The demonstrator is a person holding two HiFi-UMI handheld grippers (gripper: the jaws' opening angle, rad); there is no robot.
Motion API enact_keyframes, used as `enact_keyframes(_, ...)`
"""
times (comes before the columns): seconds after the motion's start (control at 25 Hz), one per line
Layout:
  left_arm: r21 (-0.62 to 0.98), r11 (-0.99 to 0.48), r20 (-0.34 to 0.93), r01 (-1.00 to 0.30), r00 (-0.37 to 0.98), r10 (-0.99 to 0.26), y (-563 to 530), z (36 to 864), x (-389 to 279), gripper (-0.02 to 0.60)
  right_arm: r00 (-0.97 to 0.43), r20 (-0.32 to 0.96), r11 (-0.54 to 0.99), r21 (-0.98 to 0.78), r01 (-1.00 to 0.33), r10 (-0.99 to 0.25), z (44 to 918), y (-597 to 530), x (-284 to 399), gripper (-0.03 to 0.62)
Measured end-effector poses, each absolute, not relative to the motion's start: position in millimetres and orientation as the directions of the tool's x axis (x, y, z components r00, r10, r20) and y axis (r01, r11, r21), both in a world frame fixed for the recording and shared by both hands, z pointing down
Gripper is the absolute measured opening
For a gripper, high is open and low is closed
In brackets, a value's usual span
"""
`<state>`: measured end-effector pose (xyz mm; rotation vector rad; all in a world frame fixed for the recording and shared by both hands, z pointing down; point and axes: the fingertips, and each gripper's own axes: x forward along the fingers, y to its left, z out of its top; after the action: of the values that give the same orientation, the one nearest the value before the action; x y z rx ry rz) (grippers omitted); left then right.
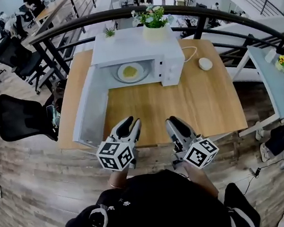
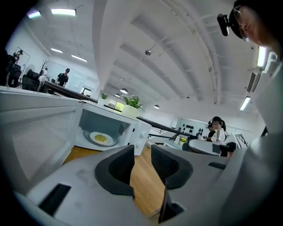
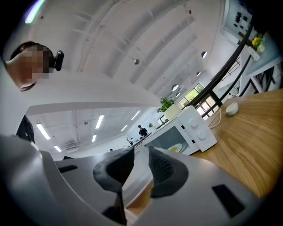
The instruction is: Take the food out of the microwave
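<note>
A light wooden table [image 1: 157, 108] is seen carrying a white box-shaped microwave [image 1: 136, 47], whose white door [image 1: 87, 109] is swung fully open to the left; the opening step is judged done, and the reach for the food is the step in hand; the left gripper [image 1: 132, 122] and the right gripper [image 1: 173, 120] are held side by side over the near edge of the table, each with its dark jaws a narrow gap apart and nothing between them; a round white plate of yellow food [image 1: 130, 72] is seen lying inside the cavity, well ahead of both grippers and untouched; next, a level approach into the cavity and wider jaws are judged to be called for, so that the plate's rim can be pinched
</note>
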<state>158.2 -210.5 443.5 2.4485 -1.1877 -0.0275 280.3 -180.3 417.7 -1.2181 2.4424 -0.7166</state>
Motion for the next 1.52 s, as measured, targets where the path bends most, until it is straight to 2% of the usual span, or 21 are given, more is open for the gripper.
enact_keyframes(0.28, 0.369, -0.488, 0.192, -0.791, 0.579, -0.793, -225.8, 454.9, 158.6, 0.104, -0.638, -0.052, 0.538, -0.591, -0.601, -0.769, 434.8, -206.5, 284.5, 0.102)
enact_keyframes(0.52, 0.400, -0.443, 0.217, -0.803, 0.552, -0.805, -259.6, 470.5, 143.1, 0.113, -0.645, -0.015, 0.504, -0.639, -0.581, -0.764, 452.6, -246.6, 273.5, 0.106)
enact_keyframes(1.08, 0.497, -0.412, 0.255, -0.764, 0.582, -0.772, -401.7, 511.2, 134.5, 0.144, -0.550, 0.129, 0.308, -0.713, -0.630, -0.825, 495.3, -379.7, 257.5, 0.140)
enact_keyframes(1.28, 0.560, -0.362, 0.289, -0.745, 0.585, -0.757, -432.3, 537.8, 132.2, 0.163, -0.536, 0.196, 0.230, -0.746, -0.625, -0.821, 522.7, -412.6, 246.1, 0.143)
enact_keyframes(1.52, 0.613, -0.300, 0.329, -0.731, 0.581, -0.744, -460.0, 565.4, 127.2, 0.172, -0.509, 0.271, 0.136, -0.767, -0.627, -0.817, 548.6, -447.0, 233.1, 0.176)
